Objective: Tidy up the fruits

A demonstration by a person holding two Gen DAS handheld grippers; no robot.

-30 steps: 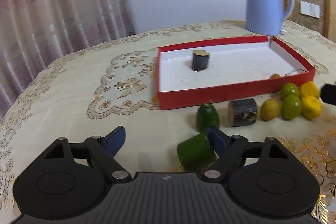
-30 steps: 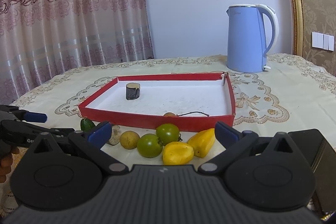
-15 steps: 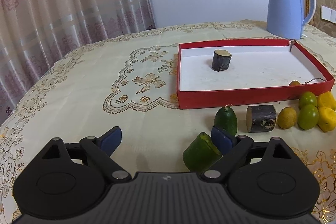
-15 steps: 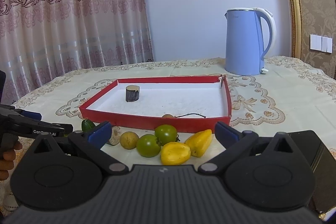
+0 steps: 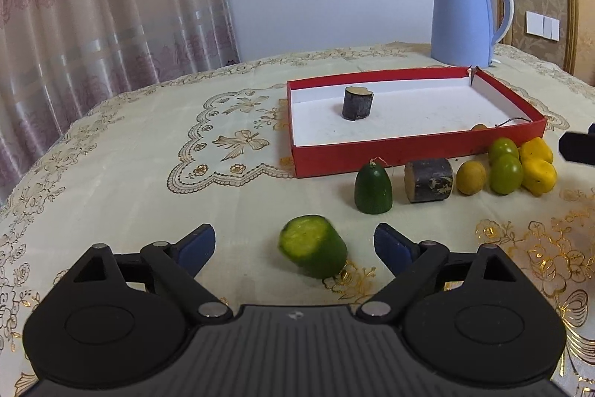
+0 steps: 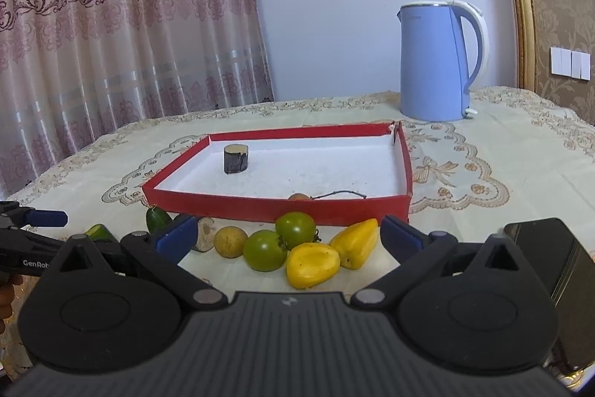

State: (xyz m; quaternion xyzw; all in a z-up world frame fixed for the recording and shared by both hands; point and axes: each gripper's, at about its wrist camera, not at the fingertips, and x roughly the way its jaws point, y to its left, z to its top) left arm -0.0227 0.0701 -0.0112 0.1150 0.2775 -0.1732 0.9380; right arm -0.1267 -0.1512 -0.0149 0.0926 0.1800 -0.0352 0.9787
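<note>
1. The short green cucumber stub with a pale cut face (image 5: 313, 245) lies on its side on the cream embroidered tablecloth (image 5: 122, 155), between the tips of the left gripper (image 5: 294, 243); the jaws have just been opening and stand wide, touching nothing, apparently lining up a pick.
2. Beyond those tips waits the red shallow cardboard tray with a white floor (image 5: 416, 151), the likely destination.
3. The right gripper (image 6: 288, 235) hangs open and empty over two green tomatoes (image 6: 279, 240) and yellow pepper halves (image 6: 333, 253).
4. A domed green cucumber end (image 5: 373, 188) and a dark cylinder piece (image 5: 428, 179) stand before the tray's near wall, crowding the path.
</note>
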